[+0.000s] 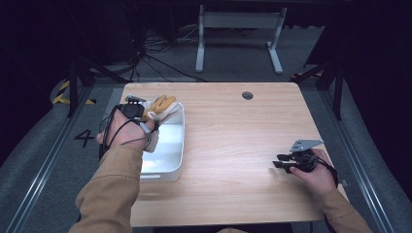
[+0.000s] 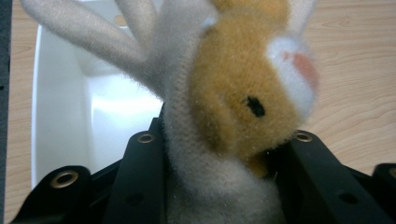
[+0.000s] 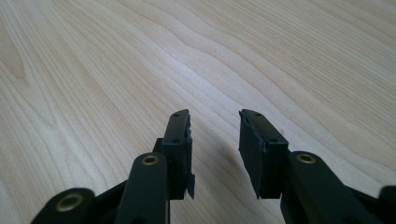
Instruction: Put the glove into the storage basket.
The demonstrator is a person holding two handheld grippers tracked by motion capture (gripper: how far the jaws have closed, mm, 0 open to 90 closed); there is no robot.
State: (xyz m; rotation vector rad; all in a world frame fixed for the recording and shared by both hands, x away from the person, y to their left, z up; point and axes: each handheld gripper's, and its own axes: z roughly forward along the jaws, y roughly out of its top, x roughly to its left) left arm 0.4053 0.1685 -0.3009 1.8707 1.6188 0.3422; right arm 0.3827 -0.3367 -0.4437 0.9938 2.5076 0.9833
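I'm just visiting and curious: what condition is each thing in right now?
Plush rabbit: clamped between the left gripper's jaws, held over the tub.
White tub: upright on the table, nothing visible inside it.
Left gripper: shut on the rabbit.
Right gripper: open, nothing between its jaws, low over the table.

plush rabbit: lower body hidden between the jaws of the left hand-held gripper; ear tips cut off at the top edge.
white bin: near-left corner hidden under the sleeve.

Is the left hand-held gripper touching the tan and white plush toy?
Touching: the left gripper view shows the left hand-held gripper pressing both jaws against the plush toy.
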